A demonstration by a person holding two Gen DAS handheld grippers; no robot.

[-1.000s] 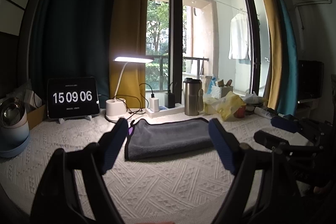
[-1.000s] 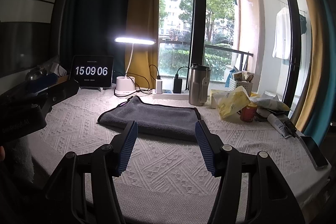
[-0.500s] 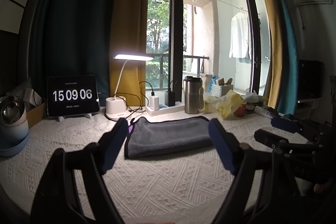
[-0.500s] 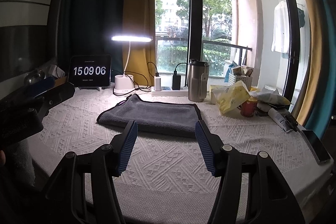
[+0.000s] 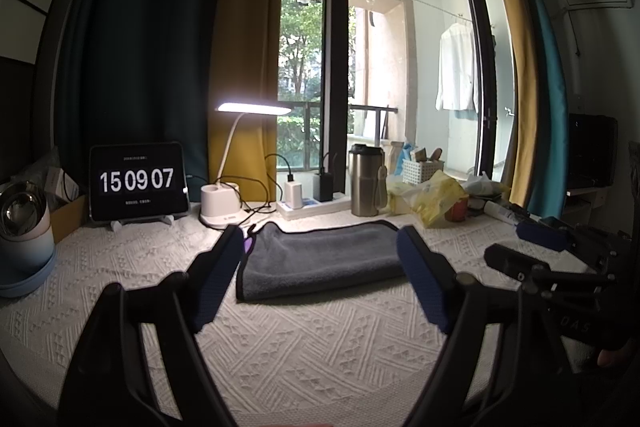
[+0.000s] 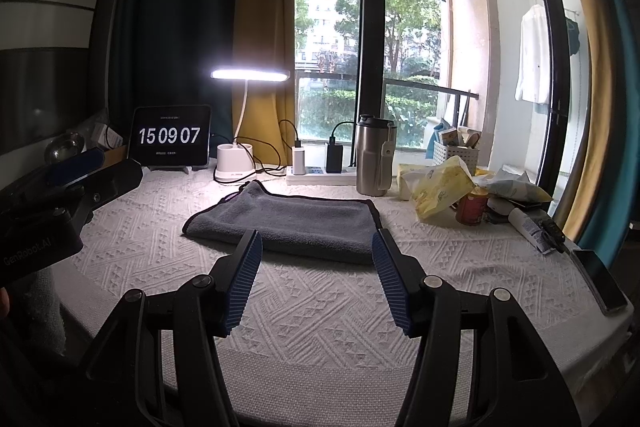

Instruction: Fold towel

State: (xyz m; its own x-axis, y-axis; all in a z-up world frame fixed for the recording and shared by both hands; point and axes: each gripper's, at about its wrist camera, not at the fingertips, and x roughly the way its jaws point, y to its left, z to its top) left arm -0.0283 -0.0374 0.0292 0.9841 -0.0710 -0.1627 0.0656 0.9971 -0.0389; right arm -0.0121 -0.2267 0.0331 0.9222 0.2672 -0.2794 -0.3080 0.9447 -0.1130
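- Grey towel [image 5: 320,259] lies flat on the white textured cover [image 5: 280,347], just in front of the steel tumbler [image 5: 365,179]; looks already folded at least once.
- Left gripper [image 5: 320,277] spread wide, empty, short of the towel's near edge.
- Right gripper [image 6: 316,277] also wide, holding nothing, near that edge.
- Step: likely approach before a fold, or done.
- Next: pinch near corners, lift, lay over toward tumbler.
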